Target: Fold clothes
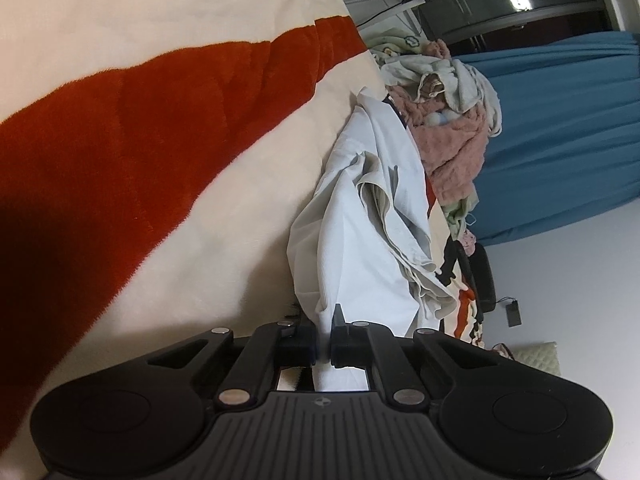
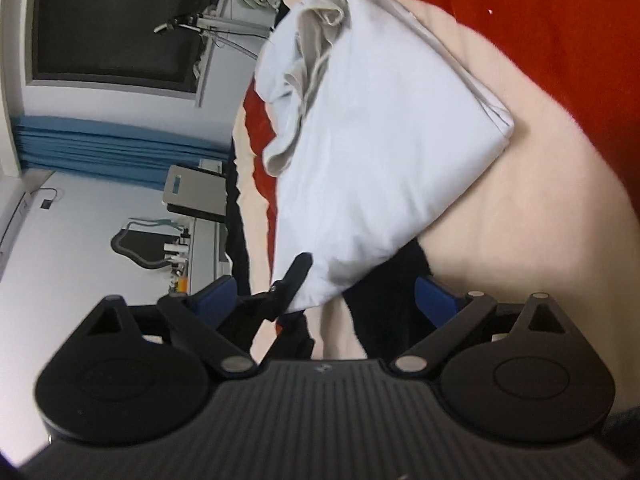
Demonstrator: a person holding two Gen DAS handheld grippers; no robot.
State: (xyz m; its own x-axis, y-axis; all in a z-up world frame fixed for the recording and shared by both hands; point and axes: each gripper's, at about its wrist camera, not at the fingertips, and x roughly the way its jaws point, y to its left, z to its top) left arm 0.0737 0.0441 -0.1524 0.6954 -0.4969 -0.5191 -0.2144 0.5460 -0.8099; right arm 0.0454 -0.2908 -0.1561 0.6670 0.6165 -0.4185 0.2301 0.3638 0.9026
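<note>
On the cream blanket (image 1: 248, 184) with its broad red stripe (image 1: 120, 140): a pale blue garment (image 1: 360, 248), crumpled and partly doubled over, lying lengthwise near the bed's edge. Pinched at its near corner by the left hand-held gripper (image 1: 323, 340), jaws pressed together on the cloth, with a strip of the fabric running back between the fingers. Further along the bed, a heap of other laundry (image 1: 448, 120), pink, white and green pieces piled together, just past the far end of the garment. Beyond the bed, a blue curtain (image 1: 560, 128) and a dark window (image 1: 520, 4).

From the right wrist view, the same pale blue garment (image 2: 380, 140) seen as a broad folded panel with a squared corner on the cream part of the blanket (image 2: 540, 220), a beige lining showing at its bunched upper edge. Right hand-held gripper (image 2: 324, 300) spread wide, blue pads to either side, nothing pressed between them; garment's lower corner lying in the gap ahead. One black finger (image 2: 296, 276) of the left hand-held gripper visible at that corner, touching the cloth. Picture somewhat blurred.
</note>
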